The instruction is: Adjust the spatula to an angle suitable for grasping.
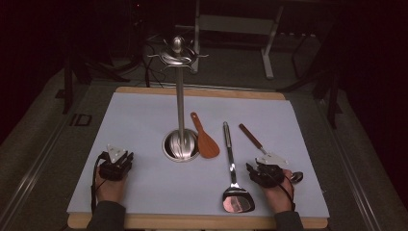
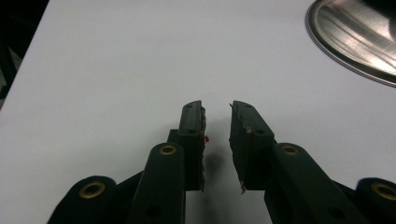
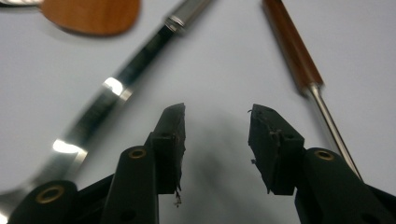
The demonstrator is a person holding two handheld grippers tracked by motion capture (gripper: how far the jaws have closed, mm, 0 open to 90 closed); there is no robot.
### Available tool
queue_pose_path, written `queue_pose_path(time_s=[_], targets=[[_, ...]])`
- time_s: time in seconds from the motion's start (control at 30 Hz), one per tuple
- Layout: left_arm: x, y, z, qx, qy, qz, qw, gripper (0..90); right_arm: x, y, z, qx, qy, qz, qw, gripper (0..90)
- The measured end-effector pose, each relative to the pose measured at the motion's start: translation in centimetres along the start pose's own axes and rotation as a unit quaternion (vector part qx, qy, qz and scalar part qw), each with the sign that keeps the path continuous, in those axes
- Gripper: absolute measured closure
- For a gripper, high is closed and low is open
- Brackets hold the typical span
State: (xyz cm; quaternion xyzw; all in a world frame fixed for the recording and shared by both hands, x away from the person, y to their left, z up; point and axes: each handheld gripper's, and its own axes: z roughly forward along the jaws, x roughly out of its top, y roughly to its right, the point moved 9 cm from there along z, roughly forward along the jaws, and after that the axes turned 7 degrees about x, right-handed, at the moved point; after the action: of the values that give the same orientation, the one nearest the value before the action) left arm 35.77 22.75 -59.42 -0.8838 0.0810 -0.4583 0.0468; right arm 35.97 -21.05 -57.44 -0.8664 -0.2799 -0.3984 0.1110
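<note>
A steel utensil stand (image 1: 180, 96) with hooks at its top rises from a round base (image 1: 180, 147) (image 2: 355, 42) mid-mat. Right of it lie a wooden rice paddle (image 1: 206, 142) (image 3: 88, 14), a steel spatula (image 1: 232, 168) (image 3: 116, 88) and a wood-handled spoon (image 1: 251, 136) (image 3: 294, 46). My left gripper (image 1: 122, 156) (image 2: 217, 109) rests on the mat left of the base, open, with nothing between its jaws. My right gripper (image 1: 255, 168) (image 3: 215, 112) stands open over bare mat between the spatula's handle and the spoon's shaft, touching neither.
A white mat (image 1: 144, 120) covers a wooden board (image 1: 192, 221) on the table. Dark frames and cables stand behind the board's far edge. The spoon's bowl (image 1: 297, 176) lies beside my right hand.
</note>
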Motion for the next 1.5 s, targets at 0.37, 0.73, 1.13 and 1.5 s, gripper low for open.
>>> queue_pose_path(time_s=[0.37, 0.73, 1.13, 1.5], targets=[[0.0, 0.0, 0.0, 0.001, 0.0, -0.001, 1.0, 73.0, 2.5, -2.5, 0.6, 0.048, -0.006, -0.013, 0.9987, 89.4], [0.0, 0.0, 0.0, 0.003, -0.001, 0.001, 1.0, 72.9, 1.6, -6.7, 0.7, 0.11, -0.039, -0.044, 0.9922, 89.9], [0.0, -0.1, 0.0, 0.003, 0.0, -0.006, 1.0, 72.5, -0.4, -8.5, 1.8, 0.117, -0.09, -0.086, 0.9852, 90.0], [0.0, -0.1, 0.0, 0.005, 0.0, -0.007, 1.0, 72.5, -0.3, -6.3, 0.5, 0.11, -0.111, -0.088, 0.9837, 90.0]])
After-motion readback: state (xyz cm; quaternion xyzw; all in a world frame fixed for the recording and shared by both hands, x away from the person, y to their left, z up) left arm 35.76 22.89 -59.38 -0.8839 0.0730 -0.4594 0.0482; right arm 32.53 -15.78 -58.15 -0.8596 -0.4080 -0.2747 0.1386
